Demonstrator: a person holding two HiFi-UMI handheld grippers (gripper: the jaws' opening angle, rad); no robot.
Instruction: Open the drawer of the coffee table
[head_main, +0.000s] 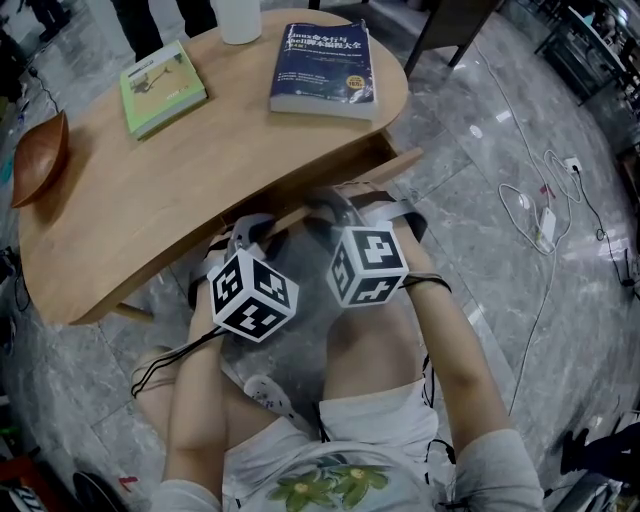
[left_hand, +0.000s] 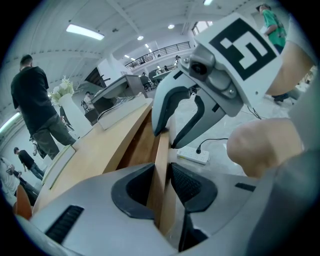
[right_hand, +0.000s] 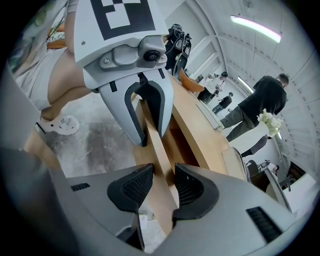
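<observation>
**Ana:** Where is the drawer front (left_hand: 161, 160)?

**Ben:** It stands right between the pads (left_hand: 189, 184) of the left gripper (left_hand: 161, 182). The jaws are partly closed and pinch the thin wooden board from both sides.

**Ana:** And the right gripper (right_hand: 162, 187)?

**Ben:** Same thing. Its jaws pinch the same board, a bit further along. The two grippers sit side by side, near each other.

**Ana:** Which way does the board run?

**Ben:** Its long side runs across, from one gripper to the other, along the edge of the coffee table (head_main: 200, 170). Its thin top edge goes in between the fingers.

**Ana:** Is the drawer (head_main: 392, 166) open?

**Ben:** Only a little, it seems. One end pokes out from under the table top.

**Ana:** So which way should the pull go?

**Ben:** Probably straight back behind the fingers, toward the person's legs (head_main: 365, 350). Both grippers are just as near, so they likely need to pull together, or the drawer may twist and stick.
</observation>
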